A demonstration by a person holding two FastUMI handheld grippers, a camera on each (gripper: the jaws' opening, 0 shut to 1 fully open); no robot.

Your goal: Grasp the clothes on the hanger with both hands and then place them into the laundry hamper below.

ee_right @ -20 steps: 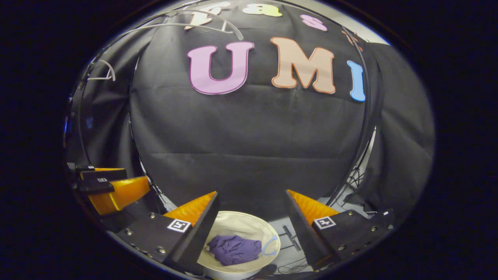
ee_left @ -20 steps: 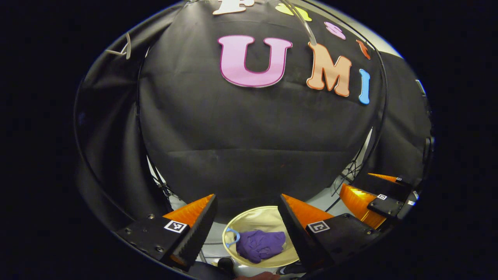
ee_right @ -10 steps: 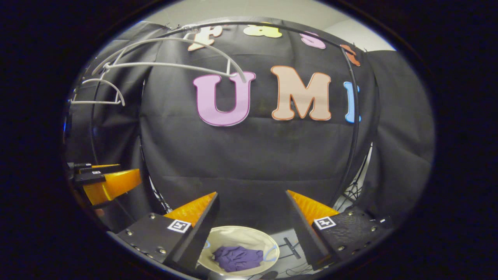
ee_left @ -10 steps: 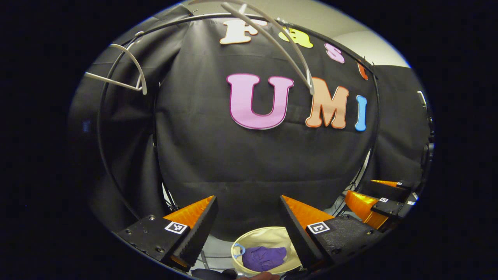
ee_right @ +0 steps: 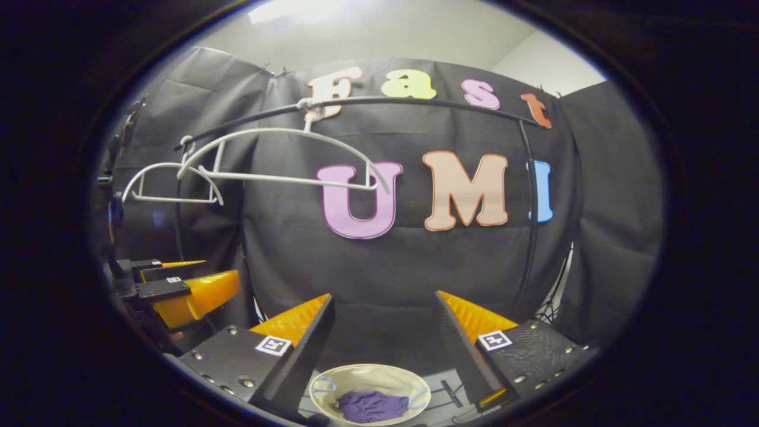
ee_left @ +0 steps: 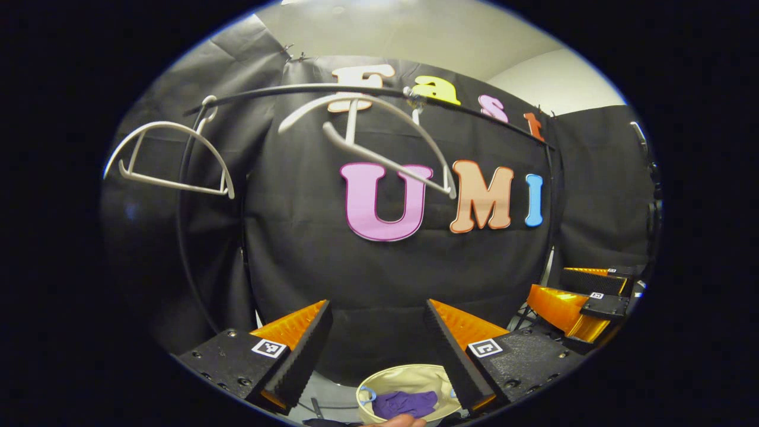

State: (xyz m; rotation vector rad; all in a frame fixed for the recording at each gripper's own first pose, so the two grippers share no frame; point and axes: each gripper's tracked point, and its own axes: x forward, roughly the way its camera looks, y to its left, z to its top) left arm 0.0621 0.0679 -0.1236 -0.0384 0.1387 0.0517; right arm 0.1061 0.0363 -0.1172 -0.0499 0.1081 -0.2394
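Below both gaping, empty grippers (ee_left: 378, 308) (ee_right: 385, 305): purple clothes (ee_right: 372, 407) inside hamper (ee_right: 370, 375).

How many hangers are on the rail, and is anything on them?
2. One bare white hanger hangs near the middle of the black rail; the second hanger hangs toward its left end, also bare. The purple clothes lie in the hamper below.

Both cams up high, facing the booth wall from well back, each peeking out over its own claw. Shared in both: rail (ee_left: 367, 90) with two white hangers (ee_right: 278, 160), plus laundry hamper (ee_left: 409, 379) way down at the bottom edge. Left claw view sitting left, right claw (ee_left: 578, 302) off at its right edge.
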